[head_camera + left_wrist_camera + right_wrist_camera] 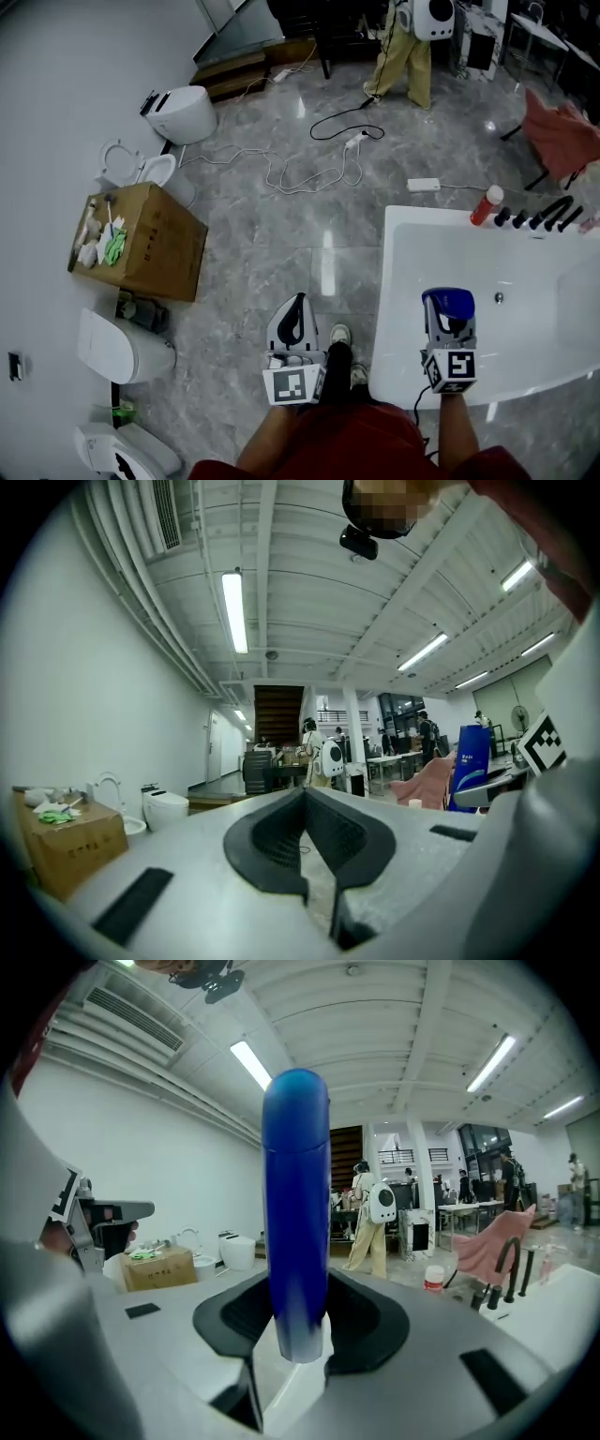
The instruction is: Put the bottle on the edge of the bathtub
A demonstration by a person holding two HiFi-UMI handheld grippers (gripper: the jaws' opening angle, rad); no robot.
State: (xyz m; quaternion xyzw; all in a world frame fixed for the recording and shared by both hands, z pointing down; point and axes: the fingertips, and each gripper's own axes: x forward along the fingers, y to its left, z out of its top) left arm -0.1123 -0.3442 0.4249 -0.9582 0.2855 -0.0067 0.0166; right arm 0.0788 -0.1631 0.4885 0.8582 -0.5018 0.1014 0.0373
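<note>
A blue bottle stands upright between the jaws of my right gripper, which is shut on its lower part above the white bathtub, near its front left rim. In the right gripper view the bottle rises straight up from the pads, blue fading to white at its base. My left gripper hovers over the grey floor left of the tub, its jaws drawn together to a point with nothing in them. From the left gripper view the bottle shows at the right.
On the tub's far rim stand a red-and-white bottle and several dark bottles. A cardboard box, toilets and white cables lie on the floor to the left. A person stands far back.
</note>
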